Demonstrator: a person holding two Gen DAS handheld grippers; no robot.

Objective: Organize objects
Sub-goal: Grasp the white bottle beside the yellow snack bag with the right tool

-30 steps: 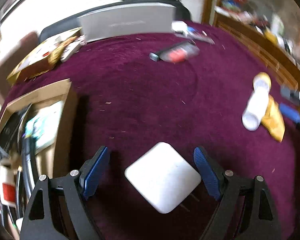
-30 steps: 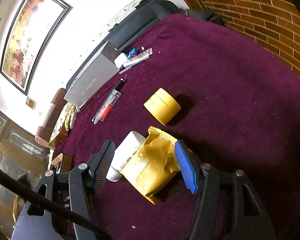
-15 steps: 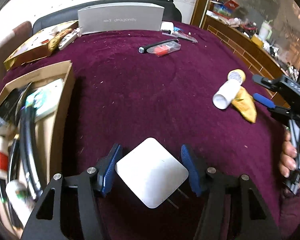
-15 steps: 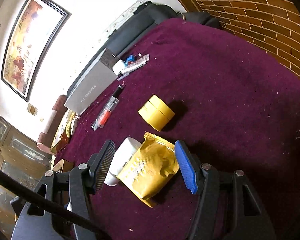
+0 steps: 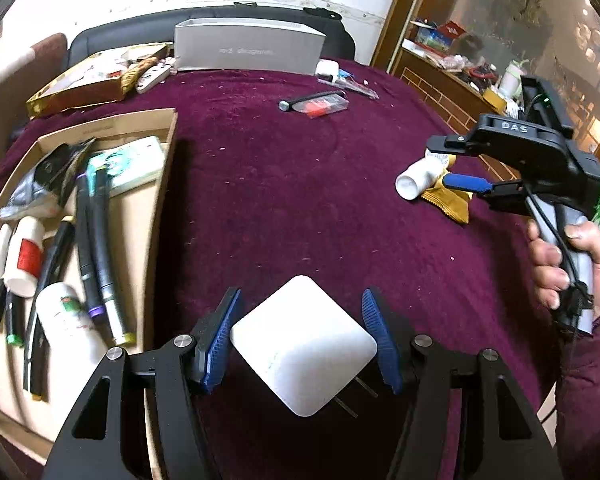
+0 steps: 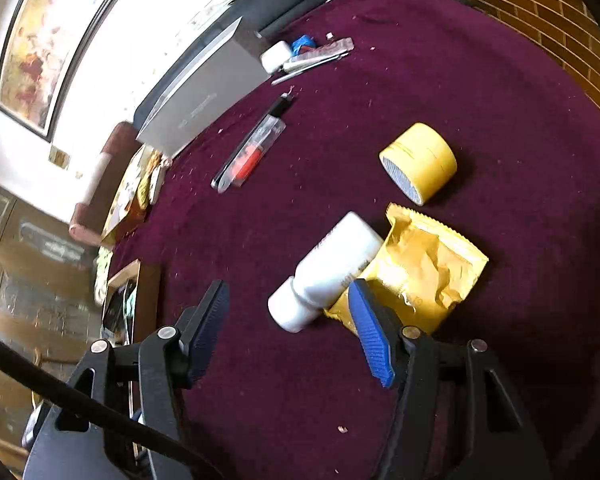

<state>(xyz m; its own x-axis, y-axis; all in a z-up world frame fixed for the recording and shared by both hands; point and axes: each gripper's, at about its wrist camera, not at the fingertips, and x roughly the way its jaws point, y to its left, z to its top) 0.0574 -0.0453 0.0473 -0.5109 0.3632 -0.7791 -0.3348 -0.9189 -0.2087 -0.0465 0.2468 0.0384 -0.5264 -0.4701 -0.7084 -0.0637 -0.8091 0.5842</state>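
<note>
Item: white charger block [image 5: 303, 346], square, two prongs showing at its lower edge. It is sitting corner to corner between the blue pads of the left gripper [image 5: 300, 340], which are pinching it at two opposite corners and carrying it clear of the maroon cloth [image 5: 280, 208]. The diagonal hold looks to be simply how the block presented itself; judged a thin purchase that could let it pivot.

Item: cardboard tray [image 5: 162, 184], lying along the cloth's left edge, already filling with pens, tubes, a white bottle and a boxed item. Judged to be the collecting place, and the likely destination for the charger, which is hanging just to its right.

Item: right gripper [image 6: 290, 330], held in a hand [image 5: 564, 264] near the cloth's right edge. Its jaws are standing spread with nothing clamped, hovering over a white bottle [image 6: 328, 270] lying on its side, partly on top of a crumpled gold packet [image 6: 424, 268]. Judged to be lining up on one of these two.

Item: yellow tape roll [image 6: 420, 162], resting near and beyond the packet.

Items at the far edge: a grey box [image 5: 248, 50], a clear case with a red part [image 5: 320, 104], a small white case [image 6: 275, 56].
</note>
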